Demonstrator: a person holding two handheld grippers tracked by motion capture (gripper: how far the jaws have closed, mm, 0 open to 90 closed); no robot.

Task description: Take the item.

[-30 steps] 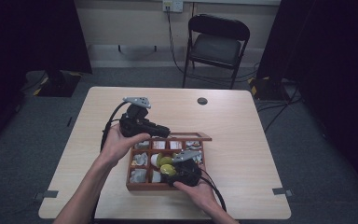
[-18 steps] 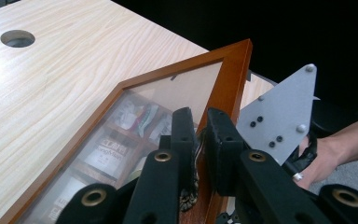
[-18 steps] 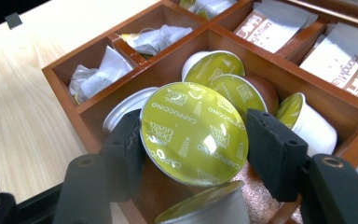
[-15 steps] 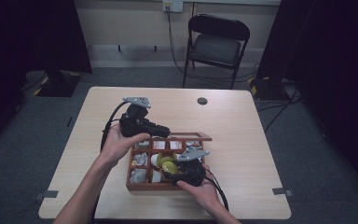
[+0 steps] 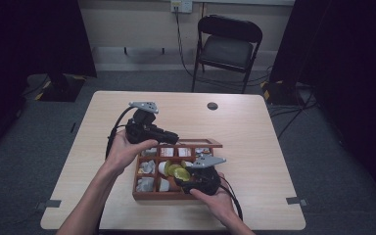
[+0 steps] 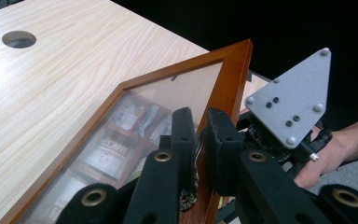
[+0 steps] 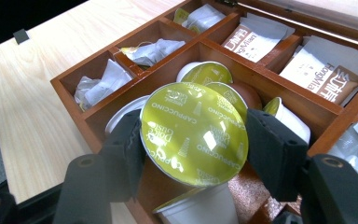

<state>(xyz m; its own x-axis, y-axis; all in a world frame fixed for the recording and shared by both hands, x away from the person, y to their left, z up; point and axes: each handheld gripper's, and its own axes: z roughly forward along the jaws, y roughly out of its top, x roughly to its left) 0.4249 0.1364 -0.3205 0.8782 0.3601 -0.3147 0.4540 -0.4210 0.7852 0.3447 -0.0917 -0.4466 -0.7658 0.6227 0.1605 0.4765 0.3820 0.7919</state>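
My left tongs (image 6: 196, 135) were clamped on the edge of the wooden box's glass lid (image 6: 168, 93), holding it raised on a slant; in the left gripper view its reddish frame ran between the two black jaws. Through the glass below them I could see sachets, their print too blurred to read. Beyond the lid lay the pale table (image 6: 51, 84) with its round cable hole (image 6: 18, 39).

My right tongs (image 7: 193, 140) were clamped on a coffee capsule (image 7: 194, 133), one jaw on each side of its yellow-green foil top, just above the box's (image 7: 74, 79) middle compartment. The foil read "CAPPUCCINO" around the rim and, as far as I could tell, "Dolce Gusto" in the middle. More capsules (image 7: 204, 73) sat right behind it. Farther ahead of those jaws lay sachets (image 7: 324, 70) marked "RongMia".
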